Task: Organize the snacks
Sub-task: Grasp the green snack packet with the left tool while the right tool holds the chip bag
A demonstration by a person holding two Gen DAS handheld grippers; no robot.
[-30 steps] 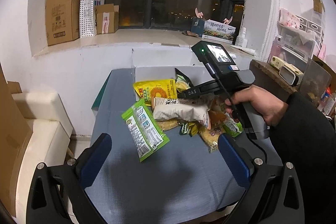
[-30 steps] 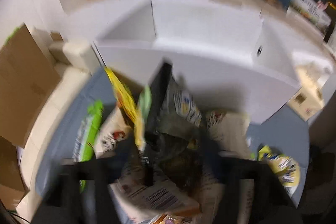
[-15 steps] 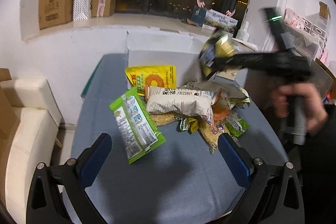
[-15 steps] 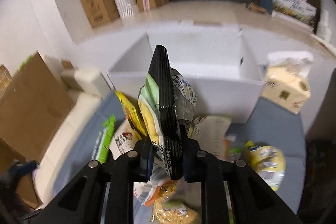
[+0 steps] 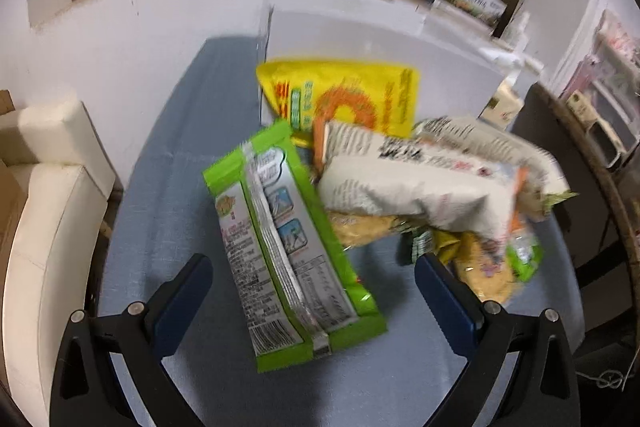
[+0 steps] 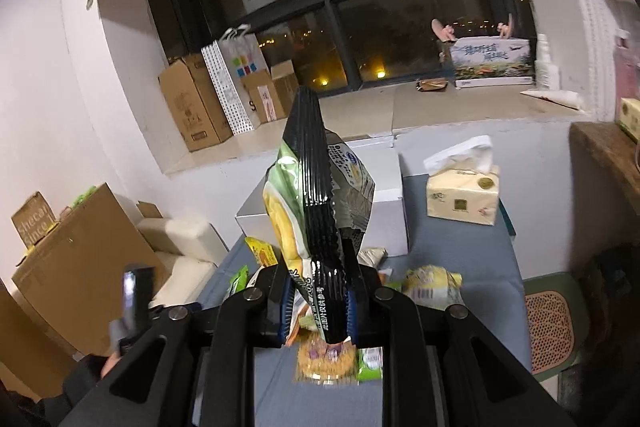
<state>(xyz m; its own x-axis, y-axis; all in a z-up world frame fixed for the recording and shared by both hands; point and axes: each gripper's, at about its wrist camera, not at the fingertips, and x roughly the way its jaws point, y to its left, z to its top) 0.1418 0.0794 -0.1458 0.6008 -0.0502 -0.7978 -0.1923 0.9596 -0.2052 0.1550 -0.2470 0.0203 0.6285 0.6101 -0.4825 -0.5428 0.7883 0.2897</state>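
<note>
My right gripper (image 6: 318,301) is shut on the black sealed edge of a green-and-black chip bag (image 6: 316,195), held upright well above the table. Behind and below it stands a white box (image 6: 384,215). In the left wrist view my left gripper (image 5: 312,291) is open, its blue fingers (image 5: 180,303) straddling the lower end of a green snack packet (image 5: 280,239) lying on the blue table (image 5: 172,155). Beside the packet lie a yellow bag (image 5: 348,99) and a white printed bag (image 5: 408,183) on a heap of smaller snacks. The white box (image 5: 380,39) stands behind them.
A tissue box (image 6: 464,195) sits on the table's far right. Cardboard boxes (image 6: 192,107) line the window sill. A cream sofa (image 5: 44,187) is left of the table, a large carton (image 6: 76,259) beside it. A green stool (image 6: 552,323) stands at the right.
My right gripper closed on the chip bag and lifted it high out of the pile. My left gripper came down and closer over the green packet; the right hand left its view.
</note>
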